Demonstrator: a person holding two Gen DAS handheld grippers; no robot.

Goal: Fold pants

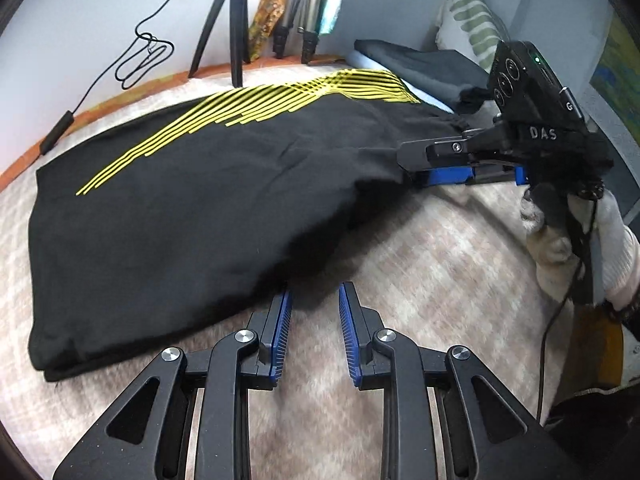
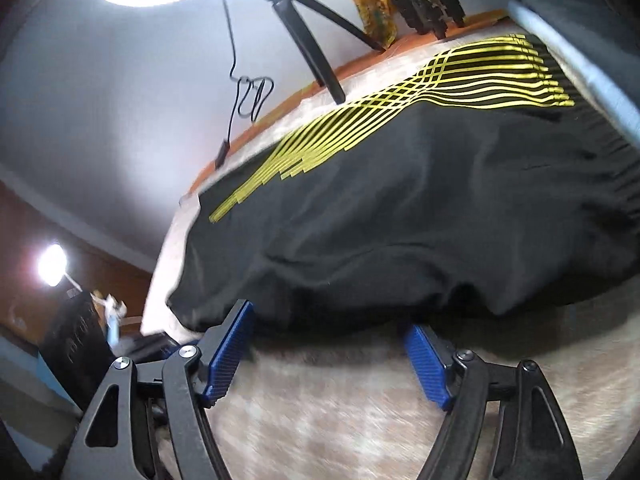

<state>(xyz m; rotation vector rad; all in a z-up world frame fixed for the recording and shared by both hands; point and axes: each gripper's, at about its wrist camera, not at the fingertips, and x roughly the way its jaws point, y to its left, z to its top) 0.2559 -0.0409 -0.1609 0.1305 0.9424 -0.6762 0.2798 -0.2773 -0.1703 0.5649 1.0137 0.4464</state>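
Observation:
Black pants (image 1: pixel 192 208) with yellow stripes lie folded on a beige checked bed cover (image 1: pixel 420 264). My left gripper (image 1: pixel 314 296) is open, its blue pads at the pants' near edge, nothing between them. My right gripper (image 1: pixel 408 164) shows from the side at the right end of the pants, its tips at the fabric edge. In the right wrist view the right gripper (image 2: pixel 330 320) is open wide, its fingertips at the lifted near edge of the pants (image 2: pixel 400 220); the right pad's tip is hidden under the fabric.
A stack of folded dark and light blue clothes (image 1: pixel 424 68) lies beyond the pants. A striped pillow (image 1: pixel 468 20) leans in the corner. Tripods (image 1: pixel 228 20) and a black cable (image 1: pixel 144 56) stand by the wall behind an orange border (image 1: pixel 120 96).

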